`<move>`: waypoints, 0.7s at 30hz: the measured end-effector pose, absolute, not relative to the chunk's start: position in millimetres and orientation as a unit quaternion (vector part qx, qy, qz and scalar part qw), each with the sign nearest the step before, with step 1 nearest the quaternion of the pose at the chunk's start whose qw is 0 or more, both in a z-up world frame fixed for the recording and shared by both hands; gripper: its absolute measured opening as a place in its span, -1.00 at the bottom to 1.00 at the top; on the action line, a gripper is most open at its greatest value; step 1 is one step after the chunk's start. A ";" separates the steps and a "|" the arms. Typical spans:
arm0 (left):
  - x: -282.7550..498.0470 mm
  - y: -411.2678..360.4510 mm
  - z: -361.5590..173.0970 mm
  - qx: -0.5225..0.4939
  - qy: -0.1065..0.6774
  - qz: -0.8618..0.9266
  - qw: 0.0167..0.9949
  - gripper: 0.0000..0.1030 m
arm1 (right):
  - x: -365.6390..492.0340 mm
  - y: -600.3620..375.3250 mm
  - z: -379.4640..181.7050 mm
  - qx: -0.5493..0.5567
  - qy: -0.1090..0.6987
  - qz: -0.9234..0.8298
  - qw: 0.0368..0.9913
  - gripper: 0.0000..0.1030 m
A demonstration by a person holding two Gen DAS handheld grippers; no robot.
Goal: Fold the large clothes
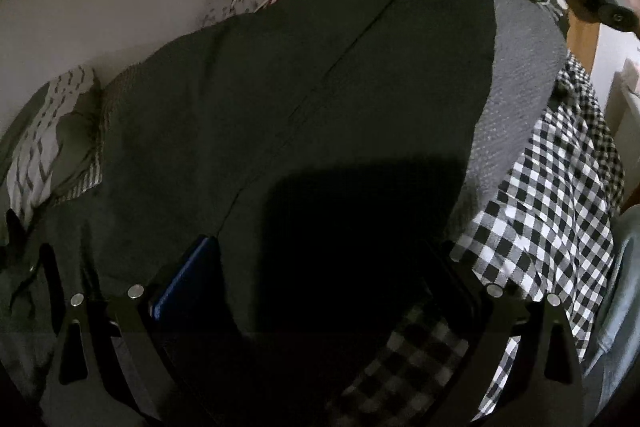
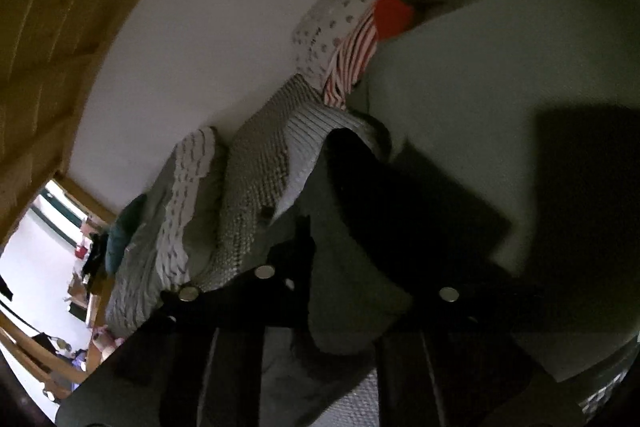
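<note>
The large dark grey-green cloth garment lies spread out on the bed, reaching from the near edge towards the far pillows. A straight seam runs along it from near left to far right. Its right edge is clean and straight, with a dark shadow across the near part. In the right wrist view, its near edge is bunched up in folds.

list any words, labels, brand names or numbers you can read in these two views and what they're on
None: no readable text in either view.
The dark green garment shows only a seam, no label.
The black-and-white checked shirt, dotted fabric and red-and-white striped fabric carry patterns only.
The items in the bright room beyond are too small and blurred to read.
</note>
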State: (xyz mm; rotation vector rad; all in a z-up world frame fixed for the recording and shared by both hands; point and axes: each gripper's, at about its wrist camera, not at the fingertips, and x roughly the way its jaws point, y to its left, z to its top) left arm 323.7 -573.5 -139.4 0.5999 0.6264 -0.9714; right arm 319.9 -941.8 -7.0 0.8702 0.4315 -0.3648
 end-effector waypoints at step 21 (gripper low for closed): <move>288.4 -526.2 -93.7 0.182 0.200 -0.476 0.837 0.91 | 352.9 -776.1 168.9 0.304 0.168 0.004 0.938 -0.85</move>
